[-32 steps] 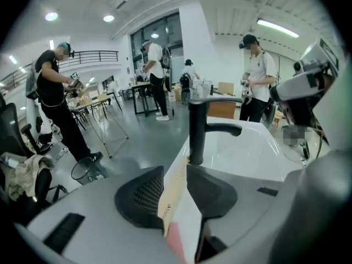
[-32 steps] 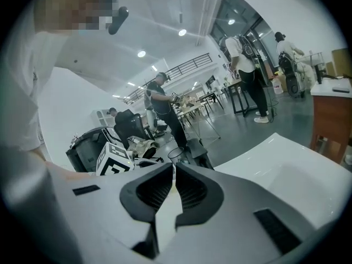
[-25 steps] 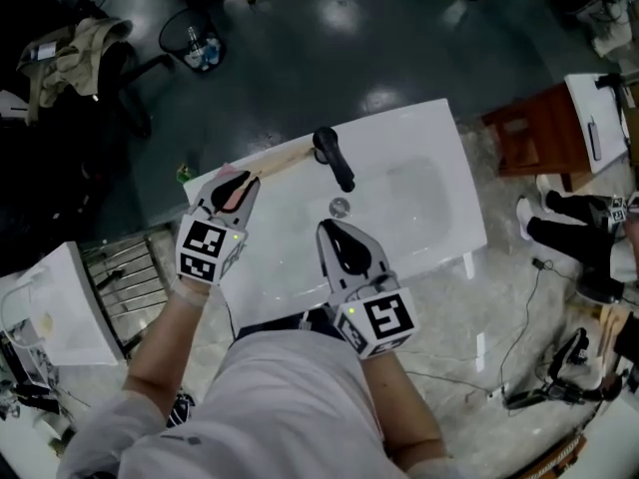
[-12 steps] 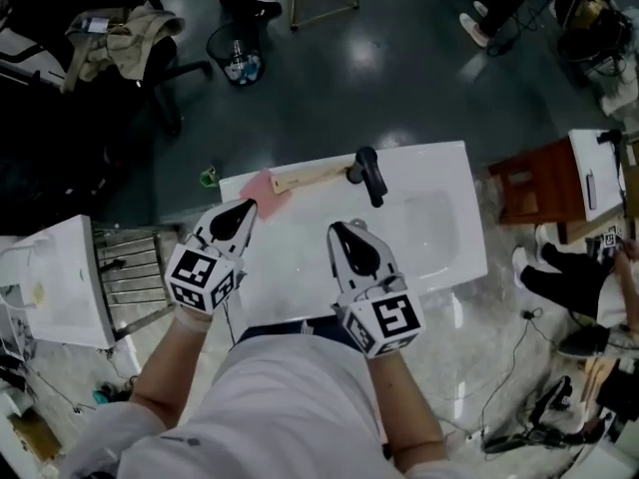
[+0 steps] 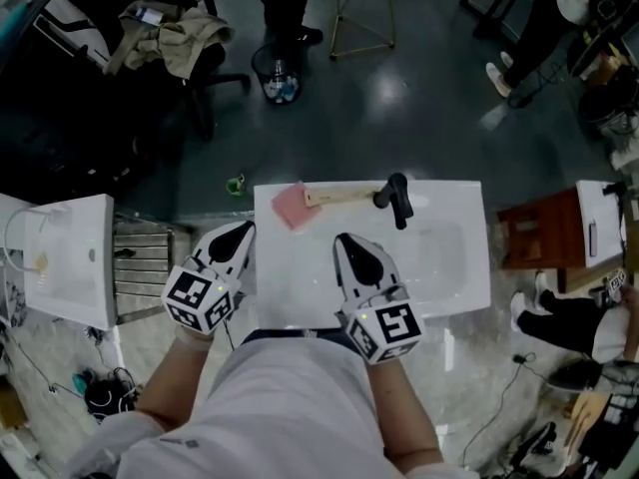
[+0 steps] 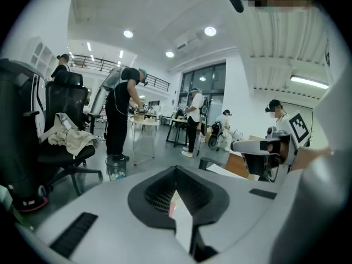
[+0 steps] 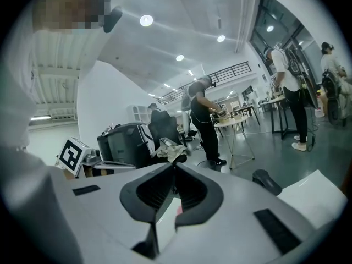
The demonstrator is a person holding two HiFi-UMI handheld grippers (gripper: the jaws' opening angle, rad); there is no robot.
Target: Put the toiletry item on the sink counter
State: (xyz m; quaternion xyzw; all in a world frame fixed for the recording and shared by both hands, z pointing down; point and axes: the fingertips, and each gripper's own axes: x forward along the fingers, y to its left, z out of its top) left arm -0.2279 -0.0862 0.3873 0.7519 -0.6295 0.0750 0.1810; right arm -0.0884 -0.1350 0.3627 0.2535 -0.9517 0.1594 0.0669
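Observation:
A pink toiletry item lies at the back left of the white sink counter. A wooden-handled brush lies beside it, its far end by the black faucet. My left gripper hovers over the counter's left edge, short of the pink item and apart from it. Its jaws are shut on nothing, tips meeting in the left gripper view. My right gripper hangs over the counter's middle, also shut and empty, as the right gripper view shows.
The basin takes up the counter's right half. A second white sink unit and a metal rack stand at the left. A brown cabinet is at the right. Beyond are a bin, a chair with a cloth and people.
My left gripper let go of the pink item, which now lies on the counter, then drew back toward me and closed. The head view swung, so the counter sits more squarely.

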